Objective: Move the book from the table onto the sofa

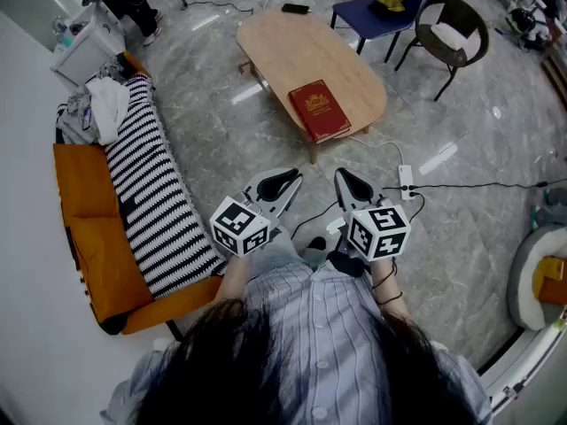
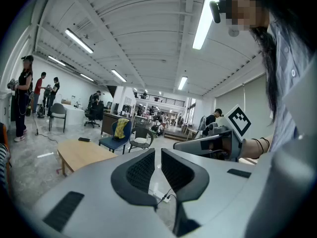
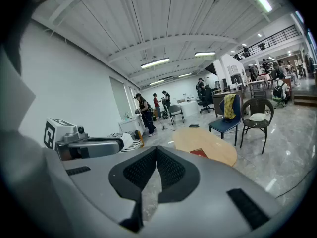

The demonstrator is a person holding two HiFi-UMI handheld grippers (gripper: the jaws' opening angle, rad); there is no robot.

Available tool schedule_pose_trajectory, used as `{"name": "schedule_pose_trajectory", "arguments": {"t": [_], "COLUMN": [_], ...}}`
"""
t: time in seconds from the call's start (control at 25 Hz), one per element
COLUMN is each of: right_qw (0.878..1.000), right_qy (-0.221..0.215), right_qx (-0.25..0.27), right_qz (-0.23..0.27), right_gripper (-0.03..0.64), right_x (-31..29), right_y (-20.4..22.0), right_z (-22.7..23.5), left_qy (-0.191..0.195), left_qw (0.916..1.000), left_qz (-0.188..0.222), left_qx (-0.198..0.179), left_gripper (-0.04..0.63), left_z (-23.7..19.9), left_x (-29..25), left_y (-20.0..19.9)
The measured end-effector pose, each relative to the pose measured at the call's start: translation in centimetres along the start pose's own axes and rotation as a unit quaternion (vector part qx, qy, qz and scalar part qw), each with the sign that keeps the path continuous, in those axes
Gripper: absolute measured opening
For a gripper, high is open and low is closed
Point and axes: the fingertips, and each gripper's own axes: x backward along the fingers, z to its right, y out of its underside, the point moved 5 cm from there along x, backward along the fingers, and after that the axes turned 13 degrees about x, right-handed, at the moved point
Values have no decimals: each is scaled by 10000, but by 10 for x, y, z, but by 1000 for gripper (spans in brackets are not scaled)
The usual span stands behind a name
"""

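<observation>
The left gripper [image 1: 282, 187] and right gripper [image 1: 354, 187] hang clenched and empty, well apart from the book [image 1: 319, 110] at the table's [image 1: 292, 47] near end, where a shallow pinch could drop it.

Open-plan office, swivel chairs [image 2: 92, 114] (mezzanine [image 3: 280, 37] above)

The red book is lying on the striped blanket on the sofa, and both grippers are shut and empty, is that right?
Not quite. The red book lies on the wooden table, not on the striped blanket on the sofa; the head view shows it. The rest holds: the left gripper and the right gripper are both shut and empty.
</observation>
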Motion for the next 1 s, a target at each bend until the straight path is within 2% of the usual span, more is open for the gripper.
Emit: {"name": "schedule_pose_trajectory", "arguments": {"t": [0.28,0.56,0.84,1.0], "right_qw": [10000,9987,9982,9976], "right_qy": [-57,-349,-351,-299], "right_qx": [-27,-370,-465,-572], "right_qz": [-14,22,-174,-237], "right_gripper": [21,21,23,23], "right_x": [0,-2,-9,-16], "right_y": [-1,10,20,23], "right_z": [5,3,9,16], "left_qy": [18,-50,-118,-49], "left_qw": [10000,9999,9996,9990], "left_qz": [5,-143,-233,-424], "left_qx": [44,45,134,143], "left_gripper": [31,31,31,31], "left_z": [2,2,-10,-17], "left_x": [-5,1,-5,-14], "left_y": [-2,8,5,8]}}
